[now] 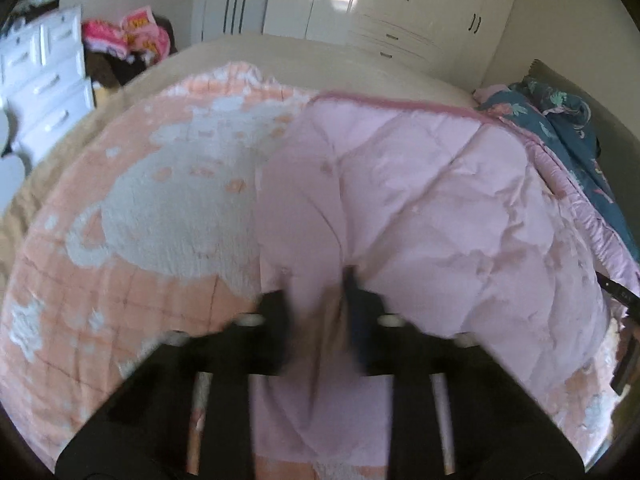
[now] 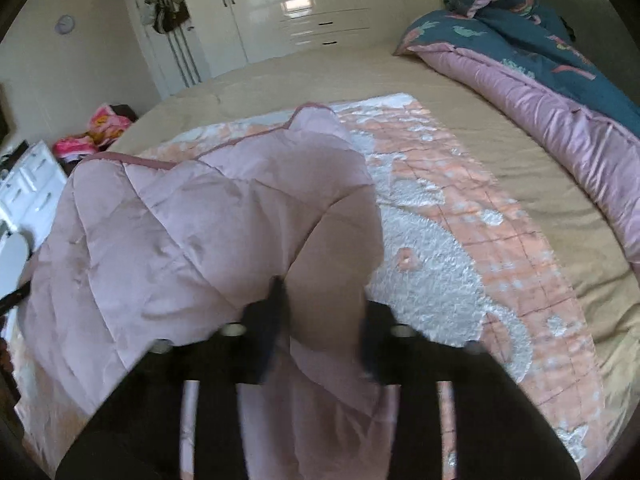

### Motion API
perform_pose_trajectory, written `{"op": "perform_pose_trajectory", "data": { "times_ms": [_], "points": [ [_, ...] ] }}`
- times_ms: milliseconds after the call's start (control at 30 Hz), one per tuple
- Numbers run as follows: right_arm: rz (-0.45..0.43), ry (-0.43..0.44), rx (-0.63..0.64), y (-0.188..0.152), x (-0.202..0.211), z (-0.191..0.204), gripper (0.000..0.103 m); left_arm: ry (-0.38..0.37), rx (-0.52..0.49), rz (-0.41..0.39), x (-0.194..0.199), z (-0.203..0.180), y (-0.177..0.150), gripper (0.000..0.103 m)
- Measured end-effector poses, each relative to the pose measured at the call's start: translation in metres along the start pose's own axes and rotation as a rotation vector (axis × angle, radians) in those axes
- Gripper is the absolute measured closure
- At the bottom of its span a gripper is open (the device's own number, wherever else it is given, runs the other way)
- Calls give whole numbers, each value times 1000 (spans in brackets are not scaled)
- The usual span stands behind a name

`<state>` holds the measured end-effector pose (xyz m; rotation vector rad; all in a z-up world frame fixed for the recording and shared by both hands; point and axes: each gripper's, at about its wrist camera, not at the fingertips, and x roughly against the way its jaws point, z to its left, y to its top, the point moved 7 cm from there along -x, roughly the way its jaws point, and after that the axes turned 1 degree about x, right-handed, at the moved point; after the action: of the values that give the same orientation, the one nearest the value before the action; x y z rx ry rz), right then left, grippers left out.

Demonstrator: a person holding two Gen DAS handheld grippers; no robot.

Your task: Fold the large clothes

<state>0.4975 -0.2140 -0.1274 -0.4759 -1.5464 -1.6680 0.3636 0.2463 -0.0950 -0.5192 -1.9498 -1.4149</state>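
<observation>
Item: quilted blanket (image 2: 224, 216), part-folded on bed (image 2: 520, 168), both tongs gripping its near edge.

Detail: Pink lining is turned over the peach-and-white fleece face (image 1: 160, 200); a bound edge (image 1: 400, 101) crosses the middle. The left gripper (image 1: 320, 292) is nipped shut on a pinch of pink lining bunched between its fingers; the right gripper (image 2: 320, 308) is likewise clamped on a raised fold of the same cloth. Blanket lies directly ahead of and under both tools, the far half flat on the tan sheet, well apart from the teal duvet (image 2: 540, 52). Handling advice, judged: lift both grips evenly, keep the edge taut between them, carry it to the far hem, align corners before release.
</observation>
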Motion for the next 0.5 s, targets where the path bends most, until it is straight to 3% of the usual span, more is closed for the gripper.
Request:
{"op": "perform_pose_trajectory", "data": {
  "times_ms": [233, 500],
  "points": [
    [-2, -106, -13, 36, -15, 5, 87, 102, -19, -1, -15, -5, 38, 94],
    [83, -156, -32, 35, -53, -4, 87, 159, -17, 43, -40, -4, 43, 93]
  ]
}}
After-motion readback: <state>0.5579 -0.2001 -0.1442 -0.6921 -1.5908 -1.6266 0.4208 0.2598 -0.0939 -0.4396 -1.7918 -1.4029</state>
